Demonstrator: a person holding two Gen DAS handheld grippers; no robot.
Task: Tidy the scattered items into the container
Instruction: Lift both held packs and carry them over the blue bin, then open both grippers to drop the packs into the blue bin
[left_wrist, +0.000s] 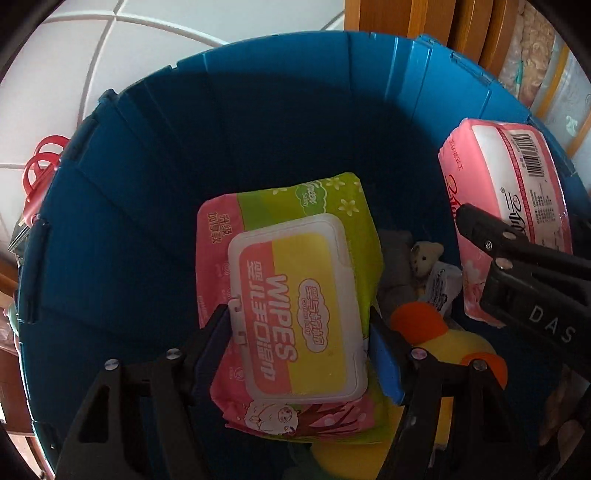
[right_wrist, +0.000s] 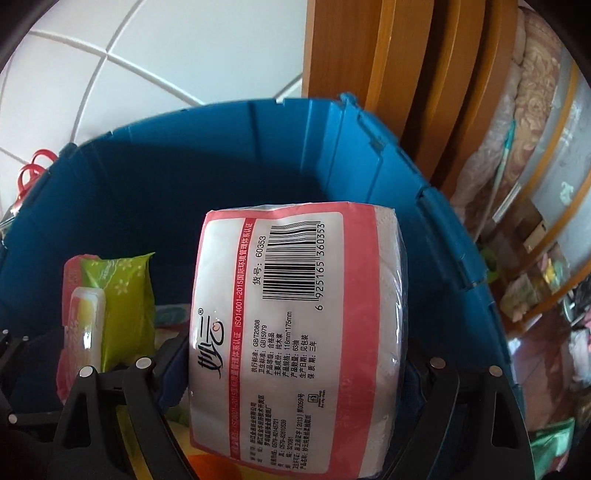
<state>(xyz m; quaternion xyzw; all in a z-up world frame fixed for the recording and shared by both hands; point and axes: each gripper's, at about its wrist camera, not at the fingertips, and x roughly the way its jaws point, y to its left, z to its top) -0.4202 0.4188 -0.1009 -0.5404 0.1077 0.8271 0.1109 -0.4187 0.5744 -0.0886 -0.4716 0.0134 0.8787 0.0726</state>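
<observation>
A blue bin (left_wrist: 258, 110) fills both views from above. Over its inside, my left gripper (left_wrist: 297, 317) is shut on a pink, green and yellow wipes pack (left_wrist: 295, 295), its pads pressing the pack's two sides. To the right, my right gripper (right_wrist: 295, 354) is shut on a pink and white tissue pack (right_wrist: 295, 314), held over the bin (right_wrist: 221, 155). The right wrist view has the wipes pack (right_wrist: 118, 295) at its left, and the tissue pack (left_wrist: 509, 206) appears in the left wrist view. On the bin's floor lie a small teddy bear (left_wrist: 424, 254), a yellow and orange plush toy (left_wrist: 443, 332) and a small white packet (left_wrist: 441, 284).
Red scissor handles (left_wrist: 40, 166) lie outside the bin's left rim on a white tiled floor (left_wrist: 147, 55). Wooden furniture (right_wrist: 406, 74) stands right behind the bin. Shelves with bagged bedding (right_wrist: 535, 147) are further right.
</observation>
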